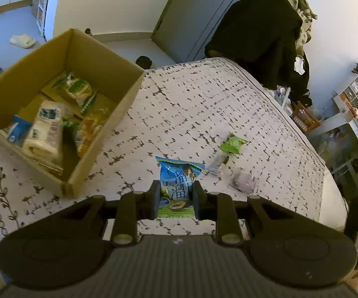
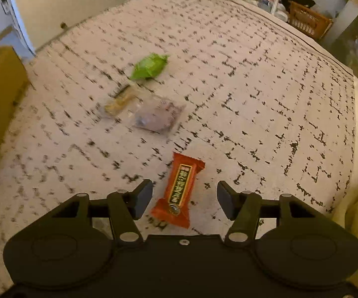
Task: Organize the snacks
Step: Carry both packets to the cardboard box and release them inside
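A: Snacks first, left wrist view: the left gripper [image 1: 175,200] is clamped on a blue packet [image 1: 176,186], above the table [image 1: 203,94]. The box [image 1: 104,59] sits to its left, already holding several packs.

B: Carry it well over the rim, I'd say, before letting go.

A: Right wrist view: the right gripper [image 2: 184,200] stands open, an orange bar [image 2: 179,188] lying between its fingers, untouched.

B: Straddle it across the narrow width, then close.
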Demonstrator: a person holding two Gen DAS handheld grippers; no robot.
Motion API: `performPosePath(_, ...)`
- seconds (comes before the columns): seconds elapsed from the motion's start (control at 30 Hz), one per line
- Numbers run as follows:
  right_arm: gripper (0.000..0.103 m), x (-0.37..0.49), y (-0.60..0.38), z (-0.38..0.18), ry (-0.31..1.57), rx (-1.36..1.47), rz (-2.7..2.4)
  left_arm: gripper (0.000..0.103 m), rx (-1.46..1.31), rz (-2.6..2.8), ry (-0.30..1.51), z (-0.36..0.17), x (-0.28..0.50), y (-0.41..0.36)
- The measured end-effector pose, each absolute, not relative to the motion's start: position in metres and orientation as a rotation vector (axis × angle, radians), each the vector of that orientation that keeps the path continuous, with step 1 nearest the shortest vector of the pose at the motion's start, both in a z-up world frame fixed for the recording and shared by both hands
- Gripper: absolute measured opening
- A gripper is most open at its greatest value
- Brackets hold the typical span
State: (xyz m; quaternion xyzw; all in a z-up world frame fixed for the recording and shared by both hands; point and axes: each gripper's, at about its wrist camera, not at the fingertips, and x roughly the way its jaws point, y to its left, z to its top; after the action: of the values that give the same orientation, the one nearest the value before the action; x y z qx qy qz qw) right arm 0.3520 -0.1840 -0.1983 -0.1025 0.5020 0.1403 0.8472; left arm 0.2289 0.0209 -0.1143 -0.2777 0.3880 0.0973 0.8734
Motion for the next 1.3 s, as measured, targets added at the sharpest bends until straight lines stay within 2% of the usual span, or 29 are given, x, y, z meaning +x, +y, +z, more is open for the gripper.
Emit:
performPosePath(0.1,0.053,0.35,-0.174,-0.21,1.058,-0.302,0.322,0.025,-0.568,0.223,0.807,-0.112,0.227,0.026)
performPosePath(0.13,0.034,0.348,-0.171,-0.208,1.049,-0.319,0.346,0.025,-0.566,0.229,0.806,-0.11,0.226,0.028)
performPosePath(0.17,0.02,0.346,-0.169,-0.205,1.054,-0.322,0.359,0.025,-0.565,0.233,0.804,-0.109,0.225,0.03)
performPosePath(1.3,0.02,0.256,-0.068,-0.028,0.749,-0.296,0.583,0.025,-0.562,0.303,0.617,-0.029,0.162,0.106)
